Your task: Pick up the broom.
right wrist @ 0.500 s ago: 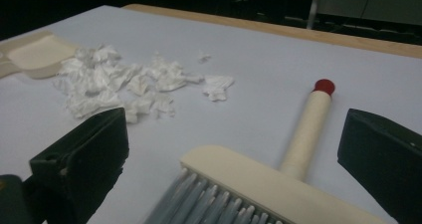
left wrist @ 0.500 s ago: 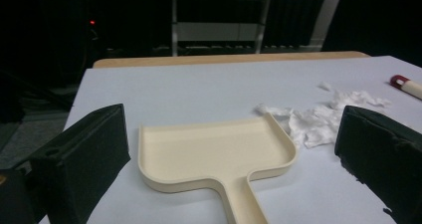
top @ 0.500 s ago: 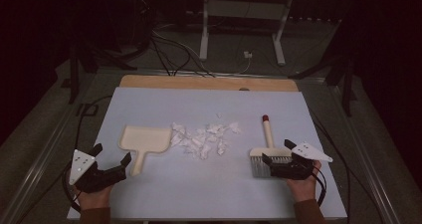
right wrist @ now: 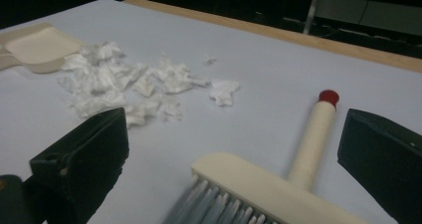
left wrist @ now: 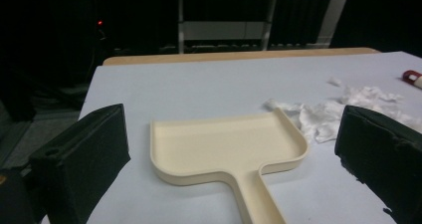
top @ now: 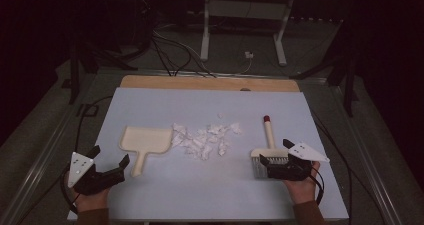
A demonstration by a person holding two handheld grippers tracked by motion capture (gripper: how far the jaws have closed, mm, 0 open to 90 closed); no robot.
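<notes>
The dustpan (top: 145, 141) and brush (top: 269, 147) lie flat on the table (top: 210, 200) either side of the paper scraps (top: 205, 140), unmoved since the earlier frame. Both grippers, left (top: 107, 166) and right (top: 274, 161), stay spread and empty just short of them. The right gripper view shows the brush's bristles.

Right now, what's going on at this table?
A person holds a tool in each hand at a table covered in a pale sheet. The left tool is open and faces the handle of a cream dustpan. The right tool is open around the head of a small brush. Neither is gripped yet. A pile of torn white paper scraps lies between dustpan and brush, unswept.
</notes>
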